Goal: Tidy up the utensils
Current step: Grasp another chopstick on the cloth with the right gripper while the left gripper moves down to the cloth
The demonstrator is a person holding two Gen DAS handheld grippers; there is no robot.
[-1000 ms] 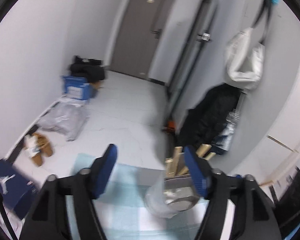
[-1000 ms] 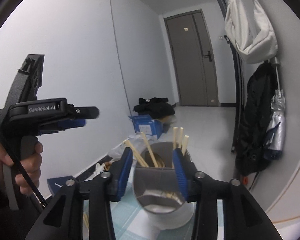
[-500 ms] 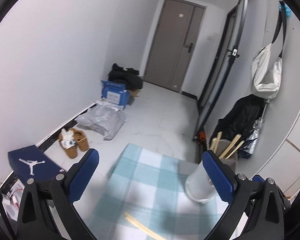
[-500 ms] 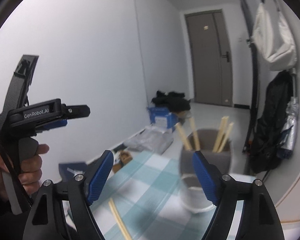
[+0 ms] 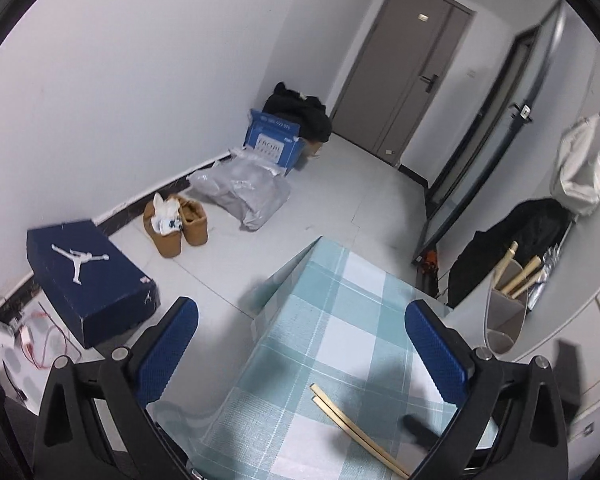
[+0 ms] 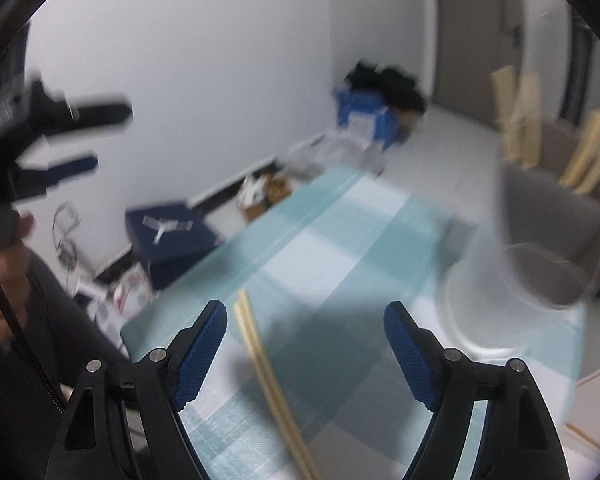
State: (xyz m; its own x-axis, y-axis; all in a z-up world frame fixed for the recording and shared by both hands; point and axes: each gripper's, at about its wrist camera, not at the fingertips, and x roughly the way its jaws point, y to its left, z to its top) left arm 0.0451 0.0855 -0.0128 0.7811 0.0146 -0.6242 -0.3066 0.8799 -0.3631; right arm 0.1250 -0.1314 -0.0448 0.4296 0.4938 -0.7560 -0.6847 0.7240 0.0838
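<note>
A pair of pale wooden chopsticks [image 5: 354, 426] lies on the blue checked tablecloth [image 5: 340, 312]; it also shows in the right wrist view [image 6: 268, 376], between the fingers. A grey utensil holder [image 5: 504, 316] with several chopsticks in it stands at the table's far right; it is blurred in the right wrist view [image 6: 556, 224]. My left gripper [image 5: 300, 360] is open and empty, above the table's near left part. My right gripper [image 6: 306, 356] is open and empty, just above the loose chopsticks. The left gripper [image 6: 60, 136] also shows at the left of the right wrist view.
On the floor to the left lie a navy shoebox [image 5: 88, 272], brown shoes [image 5: 176, 224], a grey plastic bag [image 5: 244, 192] and a blue box [image 5: 274, 142]. A dark coat [image 5: 512, 240] and a white bag [image 5: 580, 172] hang at the right wall.
My right gripper let go of the holder, opened wide and swung left and down over the loose chopsticks. My left gripper opened and pulled back and up from the holder.
</note>
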